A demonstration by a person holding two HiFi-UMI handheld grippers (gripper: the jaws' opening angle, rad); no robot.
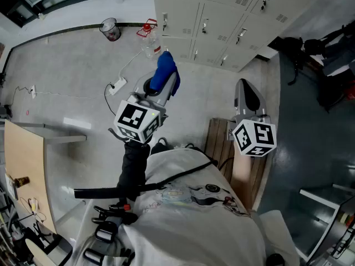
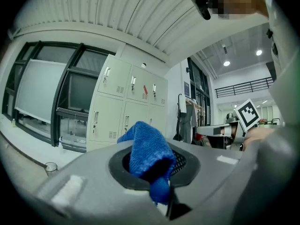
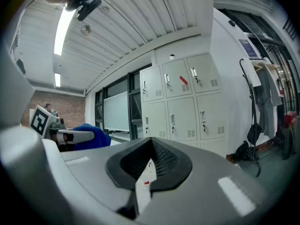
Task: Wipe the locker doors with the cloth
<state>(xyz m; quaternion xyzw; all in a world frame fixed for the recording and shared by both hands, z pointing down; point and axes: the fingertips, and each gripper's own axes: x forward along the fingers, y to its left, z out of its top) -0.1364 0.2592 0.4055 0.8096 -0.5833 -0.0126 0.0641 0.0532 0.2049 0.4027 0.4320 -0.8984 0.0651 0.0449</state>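
Nearest the head camera is the person's white top (image 1: 188,204), with the two marker cubes just beyond it. The left gripper (image 1: 165,83) reaches forward, a blue cloth (image 1: 165,68) bunched at its tip. The right gripper (image 1: 244,87) is held beside it, a little apart. The lockers (image 1: 222,15) stand across a stretch of floor (image 1: 66,76), well apart from the cloth, so I judge that wiping has not begun.

In the left gripper view the jaws are clamped on the cloth (image 2: 147,153). A fold of it stands up past the pads and a tail hangs below. The lockers (image 2: 126,107) fill the middle distance, their doors shut.

In the right gripper view the right gripper (image 3: 149,165) has its jaws drawn together with only a thin slit between them and nothing in them. The lockers (image 3: 180,107) are ahead, and the cloth (image 3: 91,135) shows at the left.

To do this step well, close the distance first, then meet a door with the free fold of cloth rather than the jaw tips. Keep the clamp firm. Overlapping strokes, eased around the handles (image 3: 193,74), should cover each door.
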